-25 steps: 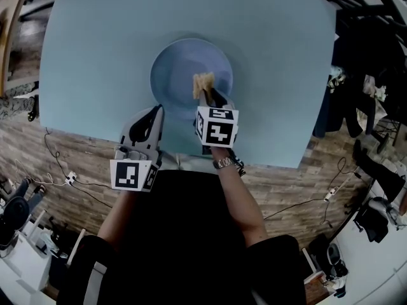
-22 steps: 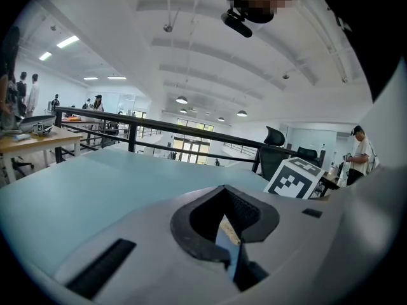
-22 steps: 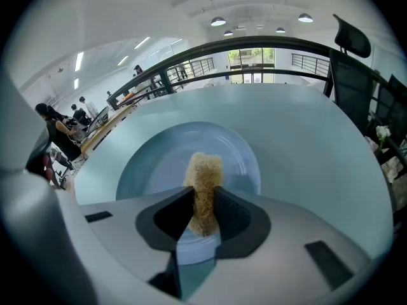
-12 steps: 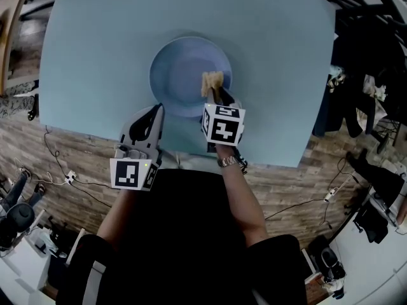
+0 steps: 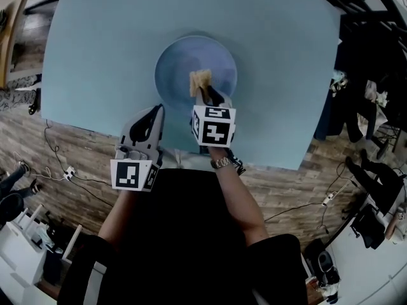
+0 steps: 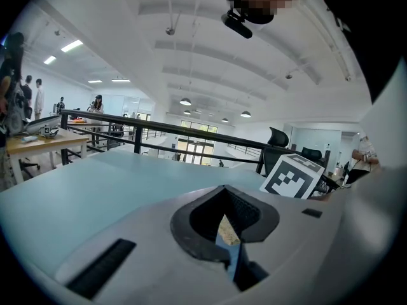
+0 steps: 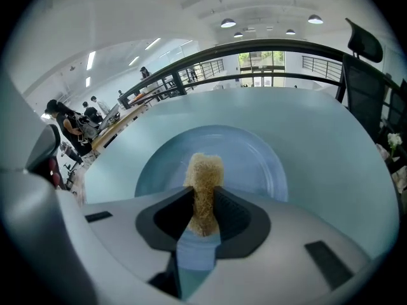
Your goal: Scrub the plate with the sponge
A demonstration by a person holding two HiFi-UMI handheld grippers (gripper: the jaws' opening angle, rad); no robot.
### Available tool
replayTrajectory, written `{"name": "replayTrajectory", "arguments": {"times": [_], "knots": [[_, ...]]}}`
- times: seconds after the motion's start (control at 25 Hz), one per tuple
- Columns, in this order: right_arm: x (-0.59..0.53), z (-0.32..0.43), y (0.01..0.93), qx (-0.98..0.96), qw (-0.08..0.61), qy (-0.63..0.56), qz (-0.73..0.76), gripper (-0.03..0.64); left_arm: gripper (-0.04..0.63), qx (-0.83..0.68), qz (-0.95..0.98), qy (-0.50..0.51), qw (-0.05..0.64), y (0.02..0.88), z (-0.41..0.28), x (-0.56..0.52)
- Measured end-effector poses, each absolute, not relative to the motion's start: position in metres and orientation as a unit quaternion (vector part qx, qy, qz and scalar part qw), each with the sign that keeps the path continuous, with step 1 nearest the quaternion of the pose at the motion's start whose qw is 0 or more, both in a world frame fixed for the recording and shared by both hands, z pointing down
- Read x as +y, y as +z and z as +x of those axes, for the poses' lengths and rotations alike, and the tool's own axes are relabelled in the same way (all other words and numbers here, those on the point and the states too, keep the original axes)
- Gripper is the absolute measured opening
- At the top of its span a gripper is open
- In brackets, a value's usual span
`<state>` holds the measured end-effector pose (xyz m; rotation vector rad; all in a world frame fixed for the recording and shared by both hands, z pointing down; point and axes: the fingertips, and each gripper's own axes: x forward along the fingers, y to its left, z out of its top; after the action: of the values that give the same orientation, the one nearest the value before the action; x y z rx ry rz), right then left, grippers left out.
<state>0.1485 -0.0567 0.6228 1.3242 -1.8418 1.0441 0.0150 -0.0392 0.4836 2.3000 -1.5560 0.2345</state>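
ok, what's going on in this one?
A person is working with two handheld grippers at a light blue table. The right gripper is shut on a tan sponge, holding it over the middle of the blue plate. The left gripper sits off the plate near the table's near edge, jaws together, holding nothing.

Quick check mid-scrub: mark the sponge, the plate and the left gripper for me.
sponge (image 7: 203,170), right gripper view, its fuzzy upper end.
plate (image 5: 179,68), head view, bare inner surface left of the sponge.
left gripper (image 5: 157,111), head view, the tips of its fingers.
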Motion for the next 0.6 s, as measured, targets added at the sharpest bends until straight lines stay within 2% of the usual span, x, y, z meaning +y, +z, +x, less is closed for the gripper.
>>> {"name": "replayTrajectory", "arguments": {"times": [0.6], "knots": [[-0.043, 0.064, 0.628, -0.746, 0.334, 0.396, 0.42, 0.083, 0.002, -0.586, 0.786, 0.081, 0.179, 0.484, -0.018, -0.028]]}}
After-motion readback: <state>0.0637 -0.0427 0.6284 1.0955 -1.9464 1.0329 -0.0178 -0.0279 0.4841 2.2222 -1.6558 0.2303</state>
